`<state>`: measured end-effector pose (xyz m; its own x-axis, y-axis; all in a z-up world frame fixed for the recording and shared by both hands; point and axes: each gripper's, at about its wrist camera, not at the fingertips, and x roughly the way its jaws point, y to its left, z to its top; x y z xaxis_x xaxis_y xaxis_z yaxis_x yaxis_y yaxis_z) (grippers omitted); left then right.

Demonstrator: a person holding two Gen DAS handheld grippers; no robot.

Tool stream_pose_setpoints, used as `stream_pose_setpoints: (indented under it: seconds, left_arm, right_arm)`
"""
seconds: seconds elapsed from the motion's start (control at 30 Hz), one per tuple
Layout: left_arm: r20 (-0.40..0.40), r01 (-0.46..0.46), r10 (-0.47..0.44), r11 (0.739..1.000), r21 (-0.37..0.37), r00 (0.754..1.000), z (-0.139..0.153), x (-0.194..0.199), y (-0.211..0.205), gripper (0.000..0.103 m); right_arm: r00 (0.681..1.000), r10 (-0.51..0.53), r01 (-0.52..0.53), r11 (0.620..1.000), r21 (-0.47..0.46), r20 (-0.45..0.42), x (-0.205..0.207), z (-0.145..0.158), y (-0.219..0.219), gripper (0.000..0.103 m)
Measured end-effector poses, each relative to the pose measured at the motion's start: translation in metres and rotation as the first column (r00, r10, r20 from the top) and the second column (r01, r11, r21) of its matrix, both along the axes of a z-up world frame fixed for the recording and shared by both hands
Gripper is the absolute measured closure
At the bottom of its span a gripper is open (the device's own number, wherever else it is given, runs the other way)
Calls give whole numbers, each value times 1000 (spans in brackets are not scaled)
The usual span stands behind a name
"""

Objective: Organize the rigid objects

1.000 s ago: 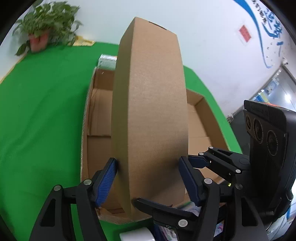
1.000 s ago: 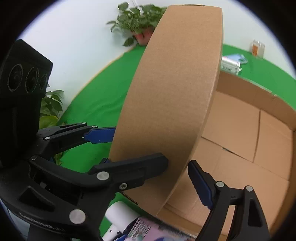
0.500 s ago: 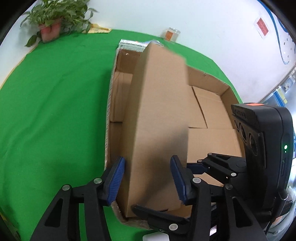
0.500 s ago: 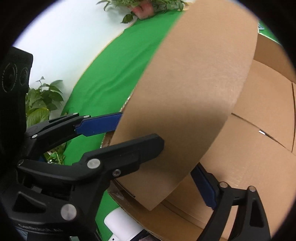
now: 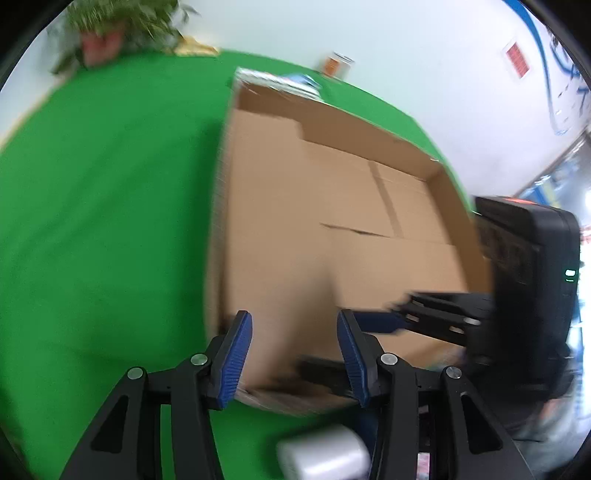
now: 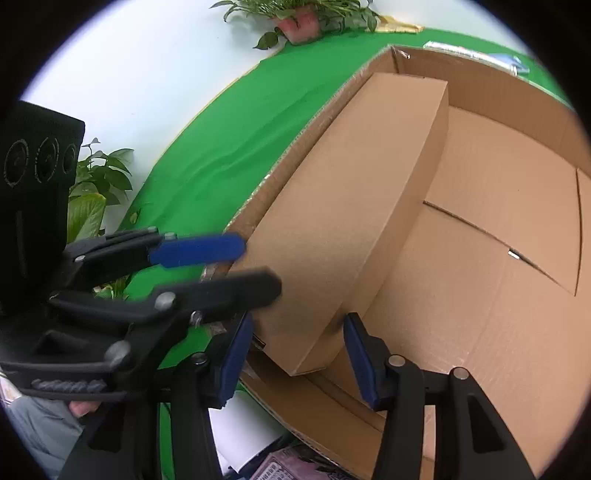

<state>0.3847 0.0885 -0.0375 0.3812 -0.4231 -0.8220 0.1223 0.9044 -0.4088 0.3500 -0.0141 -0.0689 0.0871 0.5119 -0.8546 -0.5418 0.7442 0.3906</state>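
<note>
A long plain cardboard box [image 6: 351, 206] lies flat inside the big open carton [image 6: 498, 85], along its left wall. In the blurred left wrist view the box [image 5: 280, 240] runs away from me beside the carton rim [image 5: 332, 122]. My left gripper [image 5: 293, 358] hovers at the box's near end, its jaws closing, and the blue pads do not press on the box. My right gripper [image 6: 297, 360] is at the same end, its jaws also closing, pads just clear of the cardboard. The left gripper [image 6: 255, 267] straddles the carton's near left corner.
Green cloth [image 5: 92, 221] covers the table around the carton. A white roll [image 5: 321, 454] and a printed packet [image 6: 295, 465] lie just in front of the carton. A foil pack [image 5: 273, 79] and a jar [image 5: 336, 64] sit behind it. Potted plants [image 6: 299, 18] stand along the wall.
The long box tipped from upright down to lying flat in the carton. Both grippers sank towards it and their jaws narrowed, no longer clasping its sides.
</note>
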Motion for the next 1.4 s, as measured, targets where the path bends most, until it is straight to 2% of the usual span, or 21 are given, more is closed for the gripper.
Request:
stream_pose_setpoints:
  seconds: [0.1, 0.17, 0.27, 0.33, 0.4, 0.43, 0.5, 0.63, 0.67, 0.7, 0.73, 0.77, 0.83, 0.87, 0.9, 0.93, 0.97, 1.0, 1.07, 1.23, 1.4]
  left_arm:
    - [39, -8, 5, 998, 67, 999, 7, -4, -7, 62]
    - [83, -25, 19, 997, 66, 996, 16, -12, -7, 62]
    - [231, -35, 3, 990, 135, 973, 38, -43, -14, 62]
    - [325, -63, 1, 982, 180, 946, 53, -70, -18, 47]
    - [421, -139, 44, 970, 199, 906, 63, -93, -21, 0]
    - [475, -181, 68, 964, 196, 878, 68, -109, -24, 1]
    - [513, -188, 60, 961, 201, 856, 68, -129, -35, 0]
    - [472, -143, 34, 970, 196, 881, 57, -150, -54, 1]
    - [463, -133, 36, 975, 179, 886, 55, -153, -57, 8]
    - [437, -97, 24, 985, 145, 899, 51, -157, -61, 34]
    - [416, -56, -2, 990, 126, 909, 49, -159, -64, 55]
    - [395, -7, -36, 994, 109, 918, 47, -161, -70, 102]
    - [417, -29, -19, 994, 108, 909, 49, -167, -74, 102]
    - [423, -35, -9, 995, 96, 906, 50, -171, -74, 98]
    - [415, -39, 7, 997, 69, 910, 51, -170, -73, 66]
    - [379, -46, 26, 998, 43, 925, 50, -169, -72, 35]
    - [333, -68, 56, 997, 25, 941, 47, -168, -70, 6]
    - [322, -77, 74, 997, -1, 944, 45, -171, -68, 1]
    - [267, -62, 72, 997, -45, 961, 29, -162, -68, 1]
    - [160, -25, 38, 996, -82, 986, 2, -165, -76, 1]
    - [91, 21, -14, 996, -83, 996, -15, -163, -95, 4]
  right_arm:
    - [1000, 6, -6, 1000, -16, 30, -2, 4, 0, 52]
    - [1000, -1, 1, 1000, 0, 17, -5, 7, 0, 49]
    - [995, -56, 57, 998, -19, 77, -23, 23, -9, 27]
    - [973, -146, 155, 987, -40, 182, -48, 45, -39, 22]
    - [938, -226, 245, 969, -41, 264, -78, 60, -70, 20]
    - [922, -257, 280, 959, -38, 290, -90, 64, -84, 19]
    - [883, -329, 362, 931, -41, 334, -121, 69, -113, 19]
    - [825, -441, 478, 878, -22, 353, -161, 68, -153, 19]
    - [813, -461, 498, 867, -13, 355, -168, 68, -163, 20]
    - [808, -461, 497, 868, -4, 367, -175, 68, -169, 36]
    - [806, -447, 490, 871, -14, 387, -181, 68, -171, 70]
    - [804, -441, 492, 870, -31, 399, -184, 70, -174, 80]
    - [801, -440, 487, 873, -14, 406, -191, 74, -177, 77]
    - [808, -434, 475, 880, -3, 398, -192, 73, -177, 68]
    - [816, -429, 466, 885, -1, 388, -193, 73, -177, 32]
    - [821, -425, 456, 890, 10, 380, -196, 72, -177, 4]
    - [824, -422, 444, 896, 32, 378, -202, 72, -178, 1]
    - [832, -412, 424, 904, 52, 371, -206, 72, -177, 2]
    - [858, -375, 377, 924, 64, 350, -208, 70, -171, 2]
    - [906, -257, 255, 966, 50, 337, -218, 64, -149, 2]
    - [928, -209, 215, 976, 14, 307, -219, 53, -132, 2]
